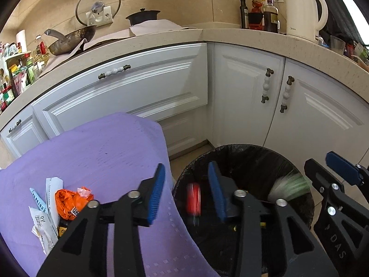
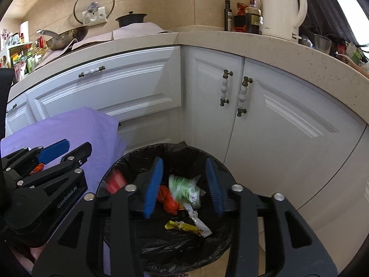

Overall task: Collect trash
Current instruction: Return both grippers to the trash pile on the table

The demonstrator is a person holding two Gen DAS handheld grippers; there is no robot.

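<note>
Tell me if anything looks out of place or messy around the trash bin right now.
Mostly tidy. Trash remains on the purple cloth left of the bin: an orange wrapper and white paper scraps, not yet binned. A red item and a green-white wrapper look blurred above the liner, apparently mid-drop between open grippers.

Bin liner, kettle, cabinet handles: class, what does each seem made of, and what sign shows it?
Bin liner: thin black plastic film, glossy and crinkled. Kettle: probably white plastic, smooth with a soft sheen. Cabinet handles: dark, bronze-looking metal ends with white, possibly ceramic, beads.
</note>
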